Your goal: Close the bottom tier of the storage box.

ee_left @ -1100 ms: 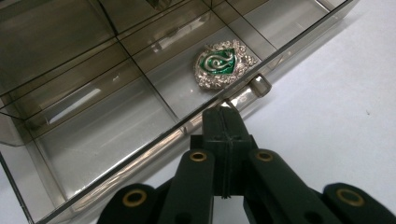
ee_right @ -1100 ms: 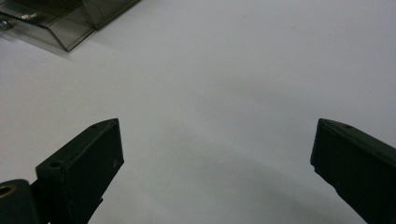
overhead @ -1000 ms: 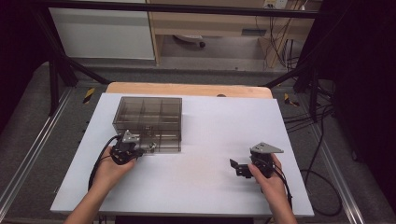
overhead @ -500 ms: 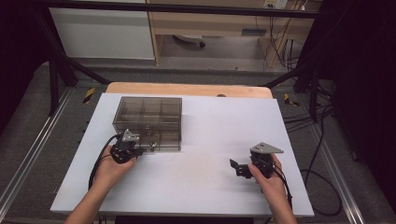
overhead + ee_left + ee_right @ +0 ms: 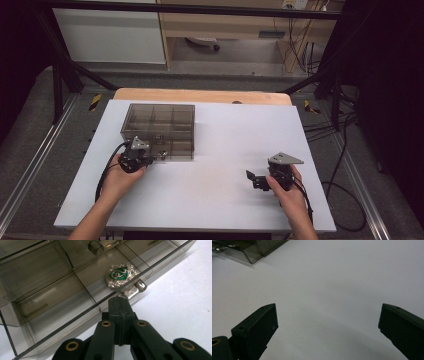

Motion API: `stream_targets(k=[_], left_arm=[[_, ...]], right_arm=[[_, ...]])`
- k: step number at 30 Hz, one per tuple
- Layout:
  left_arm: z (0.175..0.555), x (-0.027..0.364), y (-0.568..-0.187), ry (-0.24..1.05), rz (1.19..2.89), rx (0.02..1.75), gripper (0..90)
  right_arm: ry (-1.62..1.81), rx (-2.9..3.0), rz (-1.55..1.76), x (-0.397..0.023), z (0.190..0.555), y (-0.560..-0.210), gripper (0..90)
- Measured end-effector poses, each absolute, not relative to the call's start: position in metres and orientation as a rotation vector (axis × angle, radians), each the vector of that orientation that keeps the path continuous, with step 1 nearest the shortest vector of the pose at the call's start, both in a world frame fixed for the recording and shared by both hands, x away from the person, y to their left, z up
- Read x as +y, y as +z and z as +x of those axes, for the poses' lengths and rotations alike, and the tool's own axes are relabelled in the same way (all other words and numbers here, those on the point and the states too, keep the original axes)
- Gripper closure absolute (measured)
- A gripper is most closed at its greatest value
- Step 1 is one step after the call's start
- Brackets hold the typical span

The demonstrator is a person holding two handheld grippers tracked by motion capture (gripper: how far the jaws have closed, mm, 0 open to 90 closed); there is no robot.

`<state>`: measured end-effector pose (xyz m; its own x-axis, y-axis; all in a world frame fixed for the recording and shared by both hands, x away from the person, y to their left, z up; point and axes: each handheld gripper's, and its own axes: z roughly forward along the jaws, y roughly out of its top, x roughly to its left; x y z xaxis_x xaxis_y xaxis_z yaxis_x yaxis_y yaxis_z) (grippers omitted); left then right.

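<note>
**Ana:** So where does the left gripper sit at this moment?

**Ben:** Right up against the near wall of the smoky clear organiser box, which stands on the white table toward its far left. From the high view the left hand holds the tool at the box's near edge, a little left of the middle.

**Ana:** And its jaws?

**Ben:** Pressed together, tip to tip, with nothing visible between them. Just past the tips lies a small silver clasp on the box's front edge; whether the tips touch it cannot be told.

**Ana:** What is inside the box?

**Ben:** A silver badge with a green crest rests in the compartment directly behind that clasp. The neighbouring compartments look bare from the left gripper view.

**Ana:** And the other tool?

**Ben:** The right gripper is held low over the bare table, well apart from the box, toward the near right. Its jaws stand wide apart with only white tabletop between them; a corner of the box shows far off in the right gripper view
</note>
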<state>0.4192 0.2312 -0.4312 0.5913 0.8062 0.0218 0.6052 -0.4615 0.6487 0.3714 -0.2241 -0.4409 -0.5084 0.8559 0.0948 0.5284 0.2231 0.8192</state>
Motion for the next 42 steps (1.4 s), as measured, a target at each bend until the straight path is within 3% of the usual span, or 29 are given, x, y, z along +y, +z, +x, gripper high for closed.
stream_targets(k=[42], left_arm=[[0.435,0.231,-0.436,0.479,2.170,1.161,90.0]], right_arm=[[1.179,2.134,1.276,-0.224,0.373,-0.442,2.8]])
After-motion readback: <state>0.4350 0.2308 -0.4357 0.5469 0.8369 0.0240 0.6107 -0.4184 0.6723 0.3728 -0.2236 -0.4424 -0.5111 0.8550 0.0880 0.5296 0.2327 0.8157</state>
